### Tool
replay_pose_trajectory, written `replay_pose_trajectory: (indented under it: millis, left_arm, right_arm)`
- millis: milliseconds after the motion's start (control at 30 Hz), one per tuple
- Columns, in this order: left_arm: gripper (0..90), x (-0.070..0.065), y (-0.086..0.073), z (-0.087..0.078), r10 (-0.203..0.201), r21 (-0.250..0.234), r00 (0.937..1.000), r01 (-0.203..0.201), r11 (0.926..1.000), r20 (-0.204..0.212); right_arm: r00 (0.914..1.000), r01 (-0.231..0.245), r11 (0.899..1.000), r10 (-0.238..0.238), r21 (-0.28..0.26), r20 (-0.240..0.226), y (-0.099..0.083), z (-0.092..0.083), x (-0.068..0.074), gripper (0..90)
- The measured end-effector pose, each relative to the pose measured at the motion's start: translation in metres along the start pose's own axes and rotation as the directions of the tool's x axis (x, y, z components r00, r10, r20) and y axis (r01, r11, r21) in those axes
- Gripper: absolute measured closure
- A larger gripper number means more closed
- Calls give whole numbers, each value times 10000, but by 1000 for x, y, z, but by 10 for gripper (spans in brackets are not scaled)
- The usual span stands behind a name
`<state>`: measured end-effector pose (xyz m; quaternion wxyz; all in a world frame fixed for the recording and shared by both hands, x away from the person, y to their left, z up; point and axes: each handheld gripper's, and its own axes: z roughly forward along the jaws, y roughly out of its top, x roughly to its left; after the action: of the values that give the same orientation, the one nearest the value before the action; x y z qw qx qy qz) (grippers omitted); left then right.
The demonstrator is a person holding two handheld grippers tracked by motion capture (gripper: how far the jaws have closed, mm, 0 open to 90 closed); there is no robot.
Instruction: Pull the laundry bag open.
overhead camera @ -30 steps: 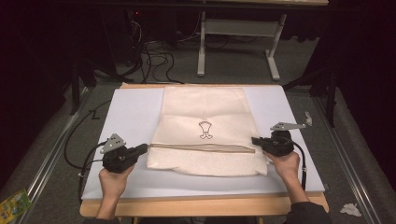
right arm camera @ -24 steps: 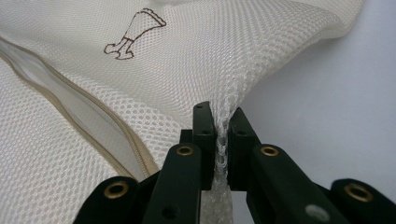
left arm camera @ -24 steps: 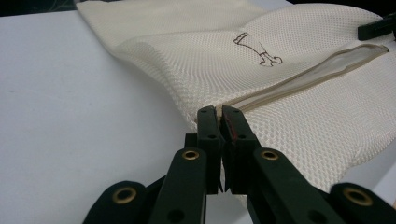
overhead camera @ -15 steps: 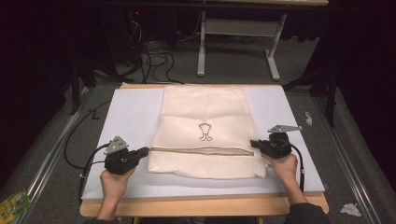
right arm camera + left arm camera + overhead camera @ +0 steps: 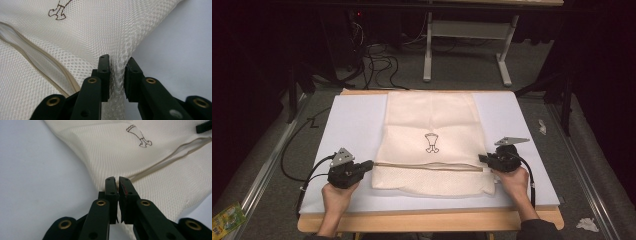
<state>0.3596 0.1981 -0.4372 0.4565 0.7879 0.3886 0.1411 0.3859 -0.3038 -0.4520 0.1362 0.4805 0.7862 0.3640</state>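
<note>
Mesh fabric, near edge: I am seeing the cream mesh laundry bag [image 5: 432, 145] lying flat down the middle of the white board [image 5: 352, 125], its near hem close to the board's near edge.
Left gripper: I am holding the left gripper [image 5: 368, 165] at the bag's left side seam, level with the zip; its jaws are pressed nearly together on the fabric's edge, though how much cloth they are catching is hard to tell.
Right gripper: I am keeping the right gripper [image 5: 482, 159] at the opposite side seam, its jaws clamped on a raised pleat of mesh that is bunching between them.
Why held so: gripping both sides at the zip line is, I judge, giving me a straight axis for lifting or folding the bag evenly.
Zip: the beige zipper [image 5: 427, 167] is running across the bag from seam to seam, gaping slightly.
Surface: the weave is showing fine open holes, thin and limp, so it is likely to sag.
Emblem: a small dark outline drawing [image 5: 430, 142] is sitting just beyond the zip.
Far end: the bag is reaching the board's far edge.
</note>
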Motion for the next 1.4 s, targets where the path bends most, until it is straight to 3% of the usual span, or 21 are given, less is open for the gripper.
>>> replay_pose_trajectory:
  millis: [267, 400, 467, 600, 800, 900, 1000, 1400]
  left_arm:
    - [849, -3, -1, 4, 53, -1, 10000, -53, 10000, -35]
    - [795, -2, 0, 1, 41, -247, 10000, -42, 9997, -28]
    - [728, -2, 0, 0, 44, -358, 10000, -44, 9993, 17]
    - [679, -1, 2, -4, -37, -610, 10000, 35, 9981, -41]
    - [629, 5, 8, -10, -249, -1031, 9993, 217, 9944, -296]
    - [616, 7, 11, -10, -282, -1070, 9986, 232, 9940, -452]
    - [605, 11, 15, -10, -389, -1183, 9973, 313, 9925, -624]
    - [587, 27, 19, -11, -836, -1508, 9917, 683, 9862, -973]
  right_arm:
    - [9997, -31, 9999, 34, -128, 255, -2, -6, -3, 626]
    - [9974, 143, 9998, -135, -99, 703, -3, -11, -4, 561]
    - [9964, 219, 9996, -203, -185, 822, -4, -15, -5, 561]
    - [9964, 144, 9971, -81, -742, 846, -5, -25, -9, 567]
    - [9952, -108, 9906, 240, -1361, 952, -7, -41, -17, 584]
    - [9913, -49, 9841, 281, -1775, 1287, -8, -49, -19, 595]
    - [9887, 23, 9818, 262, -1902, 1477, -9, -53, -24, 607]
    - [9797, -732, 9714, 1124, -2257, 1660, -13, -65, -46, 653]
